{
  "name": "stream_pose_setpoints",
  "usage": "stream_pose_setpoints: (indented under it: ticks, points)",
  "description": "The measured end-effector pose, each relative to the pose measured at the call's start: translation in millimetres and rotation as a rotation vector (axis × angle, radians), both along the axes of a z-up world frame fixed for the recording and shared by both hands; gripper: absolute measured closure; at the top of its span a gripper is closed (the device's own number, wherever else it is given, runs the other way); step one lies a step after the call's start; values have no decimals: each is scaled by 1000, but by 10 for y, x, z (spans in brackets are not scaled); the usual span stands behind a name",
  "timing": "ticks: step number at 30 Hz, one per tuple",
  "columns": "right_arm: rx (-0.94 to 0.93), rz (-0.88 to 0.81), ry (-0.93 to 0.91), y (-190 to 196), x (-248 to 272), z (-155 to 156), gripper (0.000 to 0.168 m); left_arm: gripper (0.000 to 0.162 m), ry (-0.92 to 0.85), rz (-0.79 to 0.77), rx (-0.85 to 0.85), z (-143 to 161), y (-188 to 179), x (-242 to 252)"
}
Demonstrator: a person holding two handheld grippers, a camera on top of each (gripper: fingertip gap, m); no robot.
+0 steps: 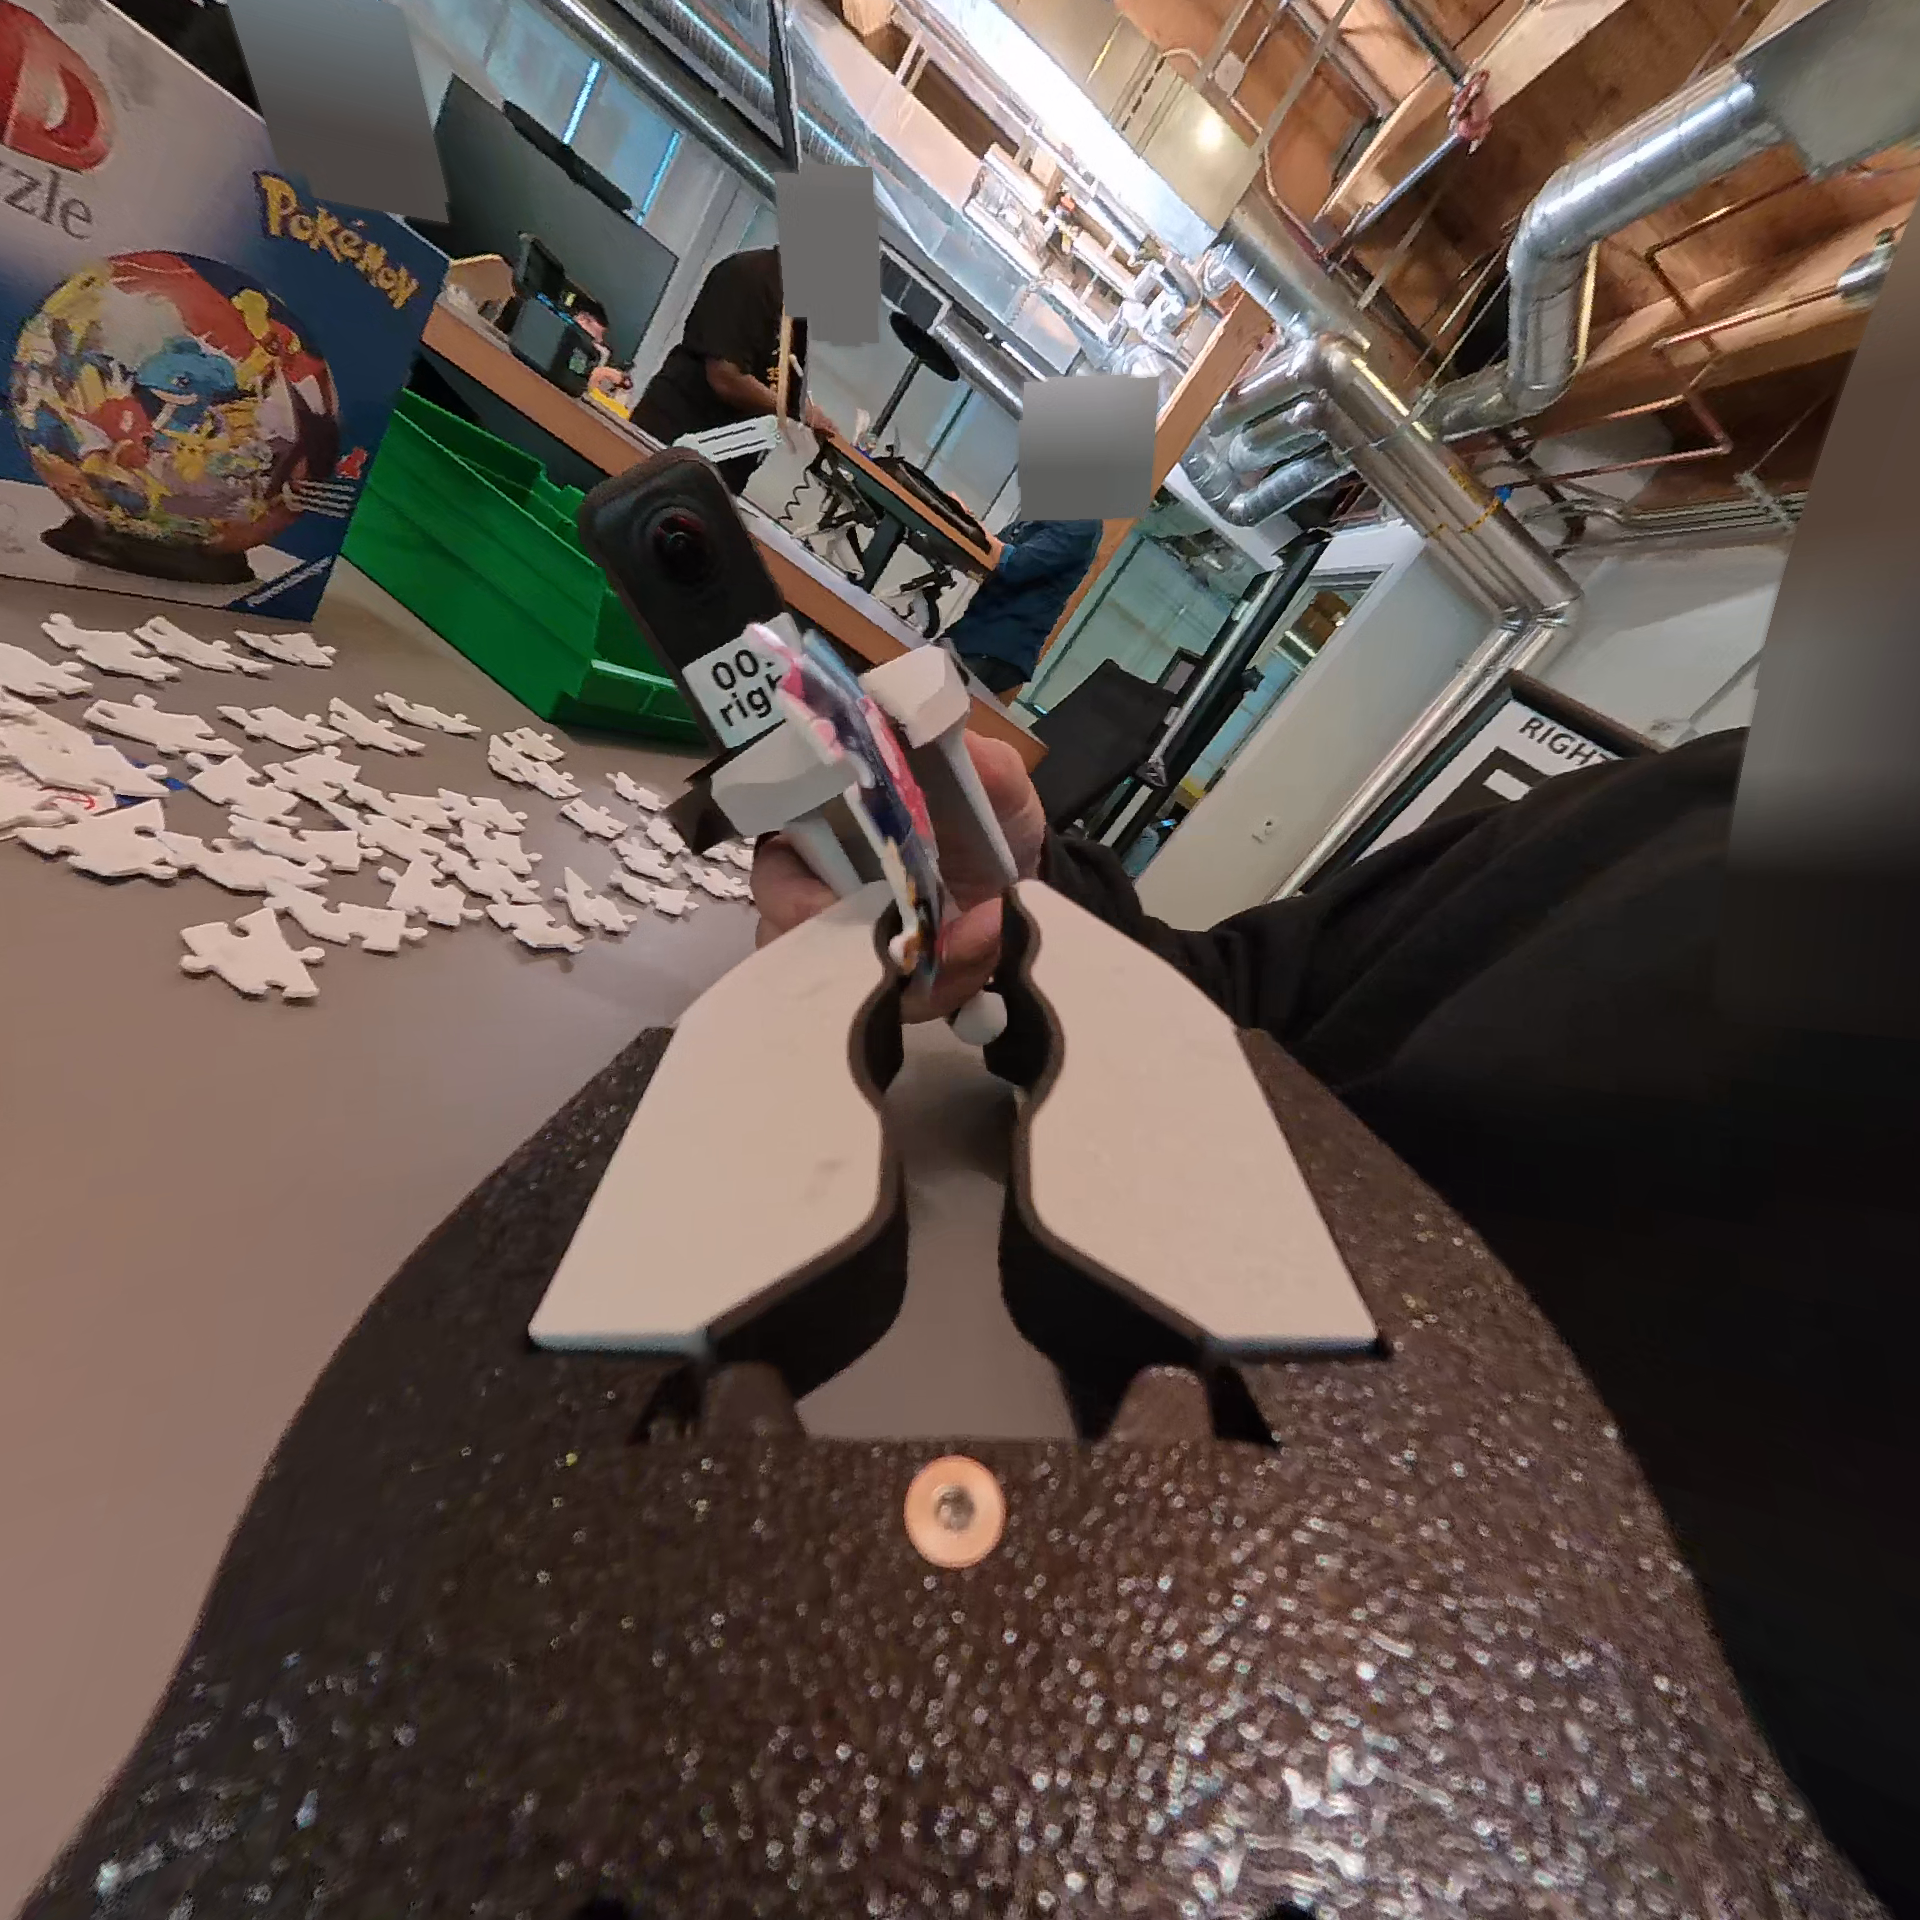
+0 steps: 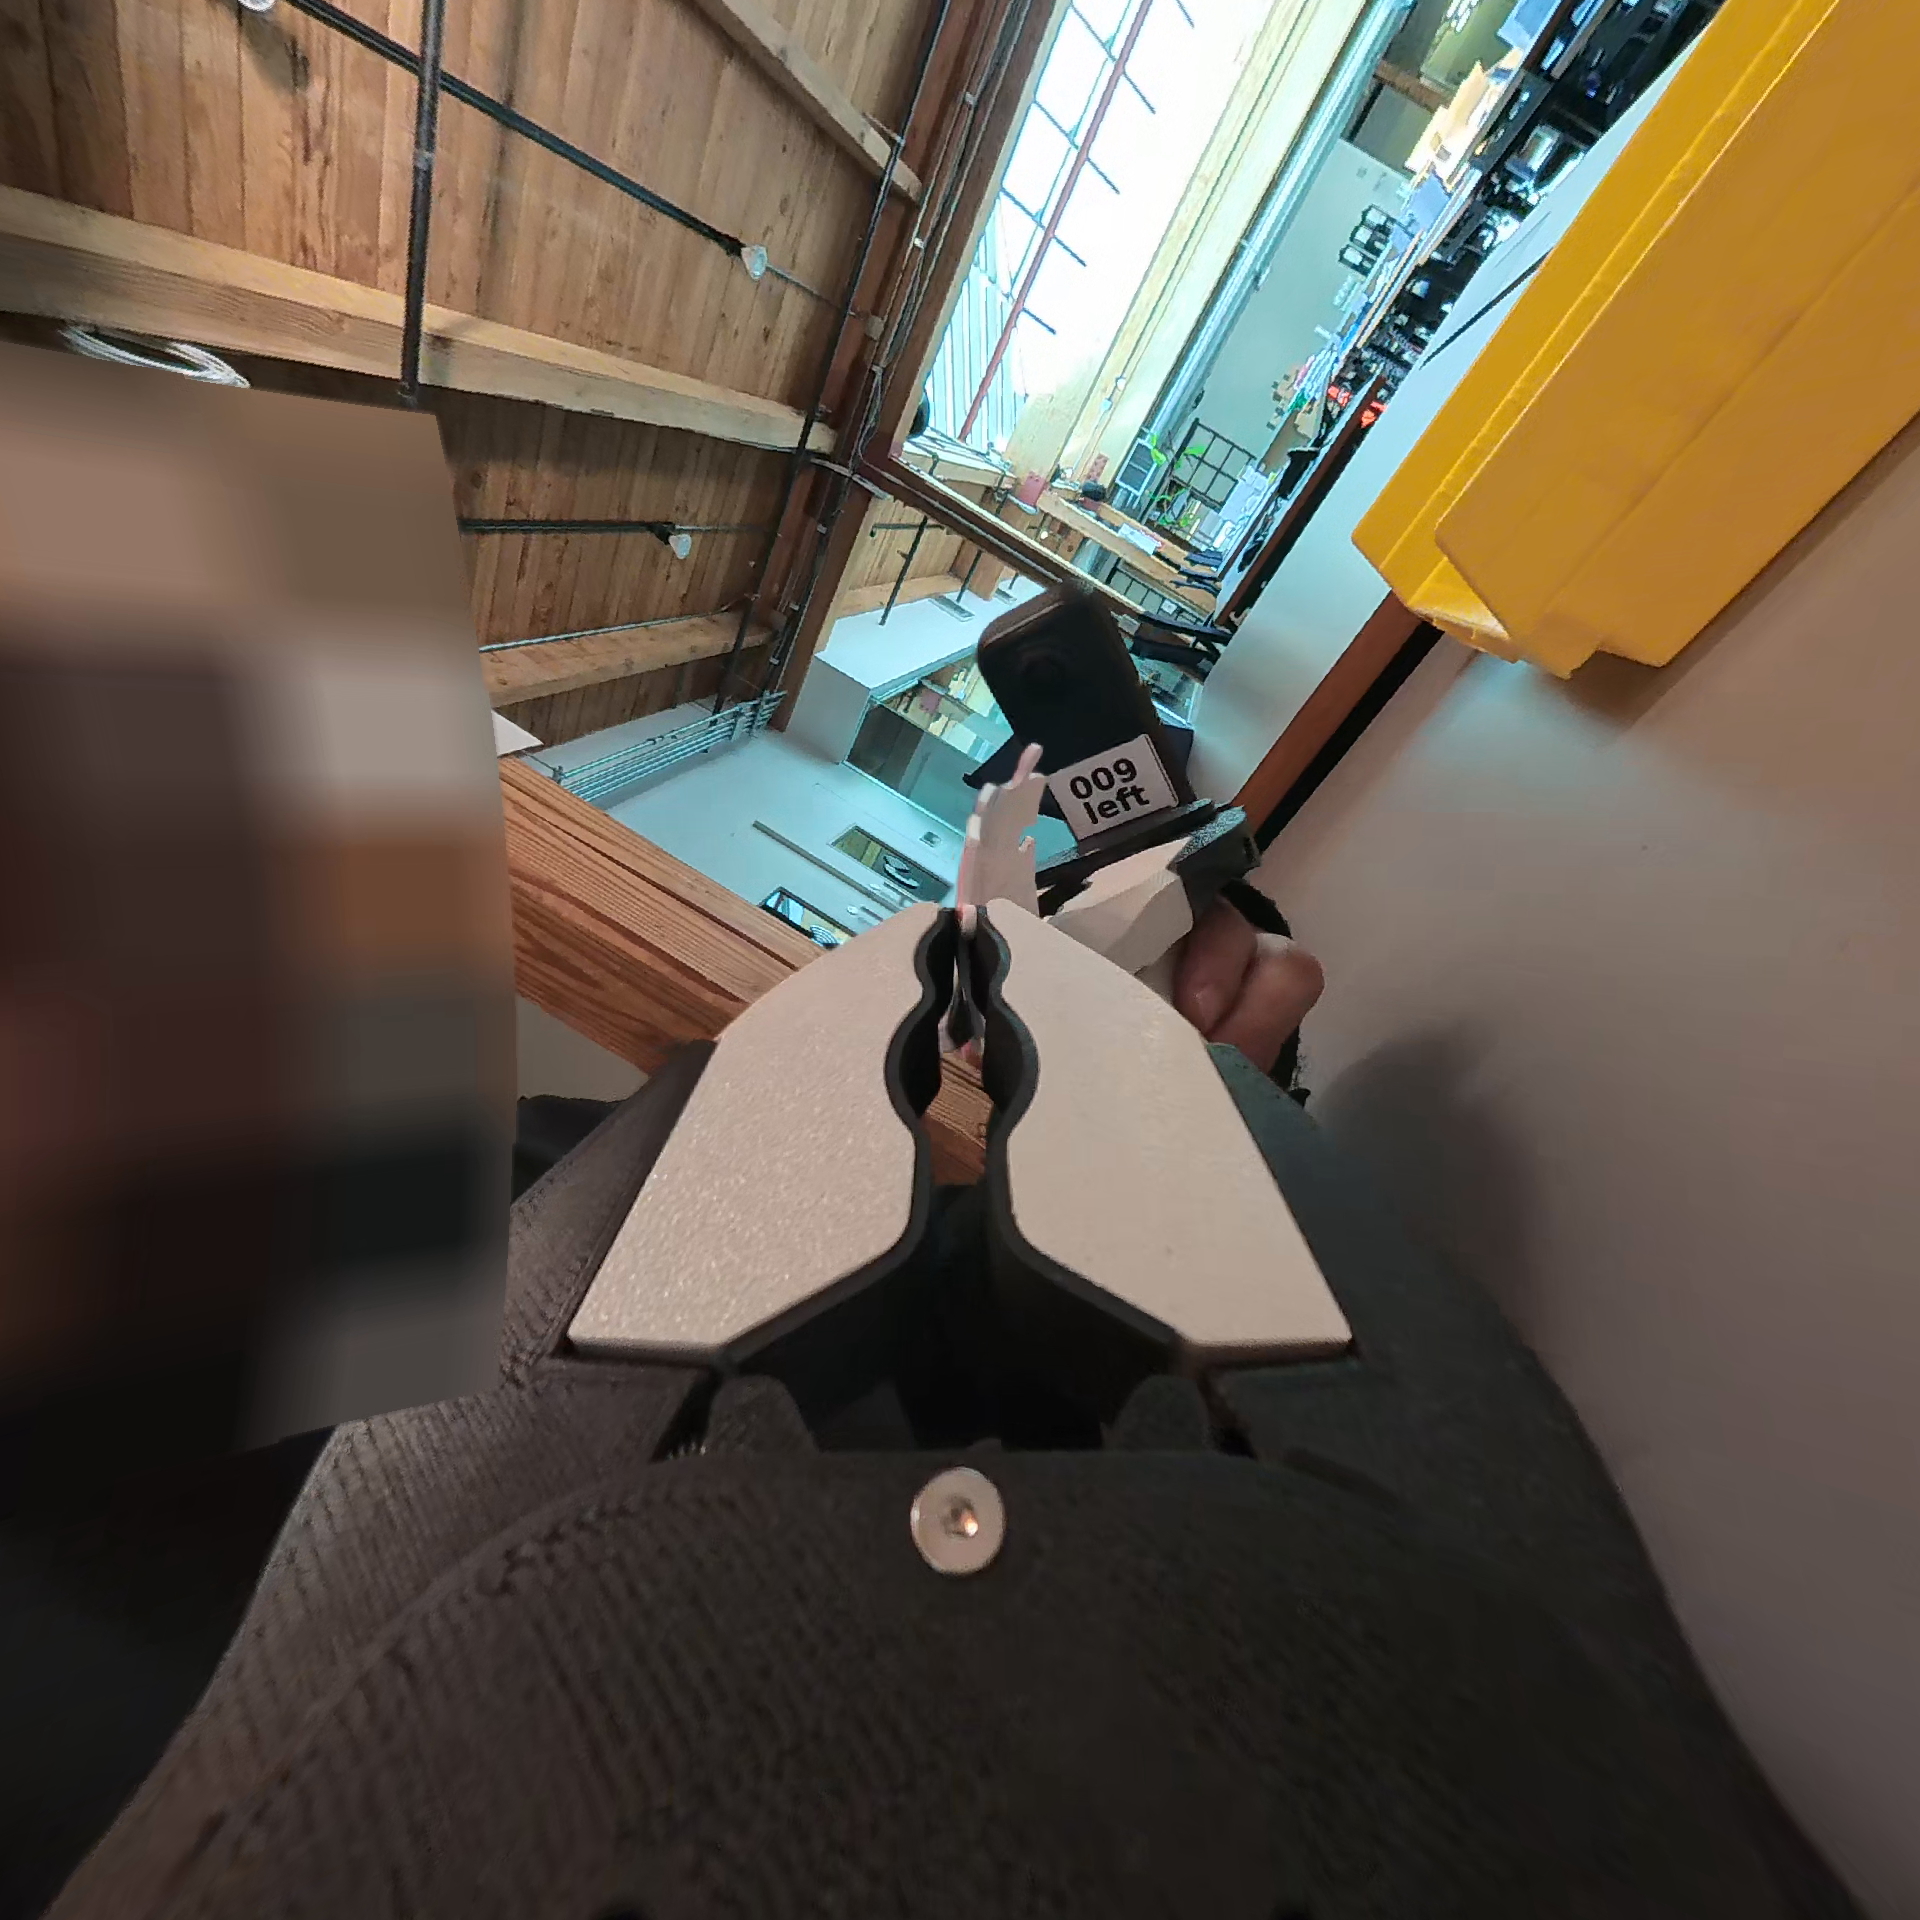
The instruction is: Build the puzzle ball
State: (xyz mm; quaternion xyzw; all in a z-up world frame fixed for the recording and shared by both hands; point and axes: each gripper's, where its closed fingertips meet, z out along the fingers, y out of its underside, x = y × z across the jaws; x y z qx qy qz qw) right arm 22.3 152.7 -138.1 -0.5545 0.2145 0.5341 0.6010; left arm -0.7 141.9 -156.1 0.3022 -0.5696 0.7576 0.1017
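My right gripper (image 2: 966,920) is shut on a colourful joined puzzle piece strip (image 2: 1003,831), which sticks out past its tips, white back showing. In the left wrist view the right gripper (image 1: 852,758) holds the strip (image 1: 883,790) edge-on in the air, printed side visible. The strip's lower end reaches between the tips of my left gripper (image 1: 956,920), close to the left finger. The left jaws stand a narrow gap apart, with a hand showing through. The left gripper (image 2: 1132,904) shows just behind the strip in the right wrist view.
Many loose white face-down puzzle pieces (image 1: 312,810) lie on the grey table (image 1: 260,1195). The puzzle box (image 1: 177,343) stands at the far left, green bins (image 1: 488,540) beside it. A yellow bin (image 2: 1662,364) sits on the table. People work at a bench behind. My two grippers' fingertips are within a few centimetres of each other.
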Motion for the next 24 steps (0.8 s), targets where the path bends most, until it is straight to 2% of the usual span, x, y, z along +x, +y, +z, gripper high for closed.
stream_pose_setpoints:
  ticks: [4,12,13,15,16,19,24]
  points:
    - [-4,-2,-19,9,-17,14,165,160,-1,0,-1,-9,8,4]
    - [8,-20,-91,0,-7,55,164,161,21,-17,-71,37,2,11]
    - [1,-35,-128,-4,5,46,161,161,20,-12,-76,49,-4,17]
    - [-35,-64,-223,-8,17,-3,137,161,21,18,-97,86,15,50]
    - [-56,-76,-271,-8,12,-37,133,161,22,32,-112,107,36,66]
    - [-53,-101,-333,19,-42,-53,140,161,12,81,-127,121,91,118]
    - [51,-120,-232,72,-77,36,157,161,-4,83,-158,158,76,121]
